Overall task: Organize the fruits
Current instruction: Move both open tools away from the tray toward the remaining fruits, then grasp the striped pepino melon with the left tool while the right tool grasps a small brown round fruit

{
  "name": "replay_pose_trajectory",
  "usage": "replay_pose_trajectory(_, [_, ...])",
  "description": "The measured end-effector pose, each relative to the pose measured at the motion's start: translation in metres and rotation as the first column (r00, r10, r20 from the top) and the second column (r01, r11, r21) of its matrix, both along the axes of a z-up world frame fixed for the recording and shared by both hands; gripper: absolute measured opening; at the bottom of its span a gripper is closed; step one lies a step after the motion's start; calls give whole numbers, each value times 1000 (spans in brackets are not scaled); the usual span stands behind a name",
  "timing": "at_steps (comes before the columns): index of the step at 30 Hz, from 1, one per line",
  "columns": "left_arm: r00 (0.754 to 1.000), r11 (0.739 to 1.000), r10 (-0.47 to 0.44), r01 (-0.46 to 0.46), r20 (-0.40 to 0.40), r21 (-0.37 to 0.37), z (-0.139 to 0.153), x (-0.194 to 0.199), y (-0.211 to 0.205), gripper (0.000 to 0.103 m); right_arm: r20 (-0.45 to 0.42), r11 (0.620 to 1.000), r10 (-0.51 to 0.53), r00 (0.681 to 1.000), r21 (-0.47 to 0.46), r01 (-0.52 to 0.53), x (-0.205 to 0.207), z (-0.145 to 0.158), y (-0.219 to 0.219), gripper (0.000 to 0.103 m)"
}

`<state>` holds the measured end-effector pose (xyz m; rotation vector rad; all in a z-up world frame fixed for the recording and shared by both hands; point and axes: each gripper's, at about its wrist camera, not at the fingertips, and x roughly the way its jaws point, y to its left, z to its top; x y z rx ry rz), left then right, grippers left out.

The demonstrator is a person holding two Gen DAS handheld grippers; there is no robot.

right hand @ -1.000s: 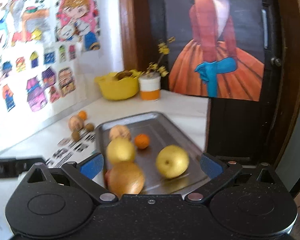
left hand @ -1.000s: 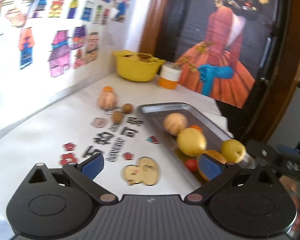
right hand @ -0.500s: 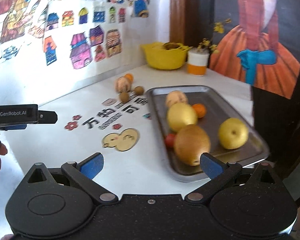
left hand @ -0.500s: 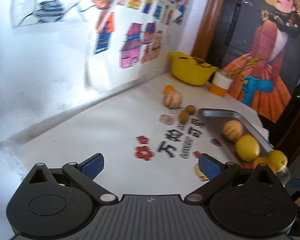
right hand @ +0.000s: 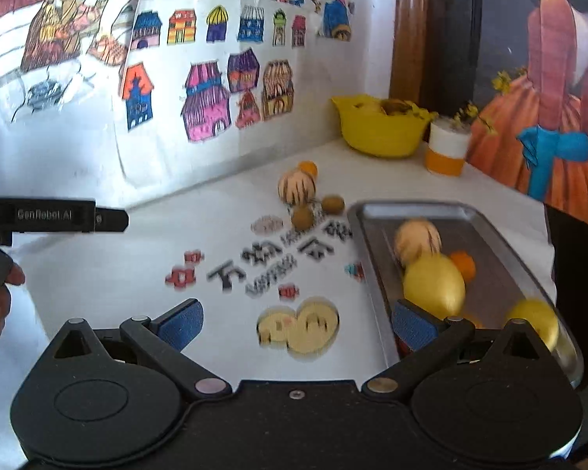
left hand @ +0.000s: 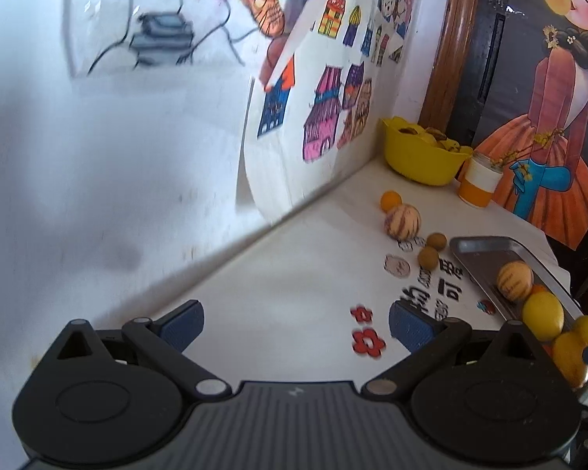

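A metal tray at the table's right edge holds a striped melon, a yellow lemon, a small orange and a yellow pear. Loose on the white table lie a striped melon, a small orange and two brown round fruits. The tray and loose melon also show in the left wrist view. My left gripper is open and empty over the table's left part. My right gripper is open and empty, near the tray's front left.
A yellow bowl with fruit and a white-and-orange cup stand at the back corner. Drawings cover the wall on the left. The left gripper's body juts in from the left. The table drops off right of the tray.
Both grippers have swung left and pulled back. The left view has turned away from the tray toward the wall. Both stay open; no fruit has moved.
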<state>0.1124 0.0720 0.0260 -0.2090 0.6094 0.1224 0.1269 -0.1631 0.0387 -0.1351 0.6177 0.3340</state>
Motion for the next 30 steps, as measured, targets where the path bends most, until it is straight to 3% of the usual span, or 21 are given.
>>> replay_pose_trajectory(7, [999,999,-49,49,7,19,15,33,0,102,75,1000,19,997,-22,-17,50,16,13,102])
replay_pose_trajectory(18, [985,984,-175,174,7,38,18,106,-35,102,-8,999,-6,1000,36,6,112,-20,26,102])
replay_pose_trajectory(26, [969,964,-248,249,-18,95,-2,160,-51,102,-52,999,-20,998,46,22,142,-50,33,88])
replay_pose_trajectory(30, [960,957,-278,279,-27,85,-12,176,-51,102,-70,999,-13,997,50,16,151,-59,36,80])
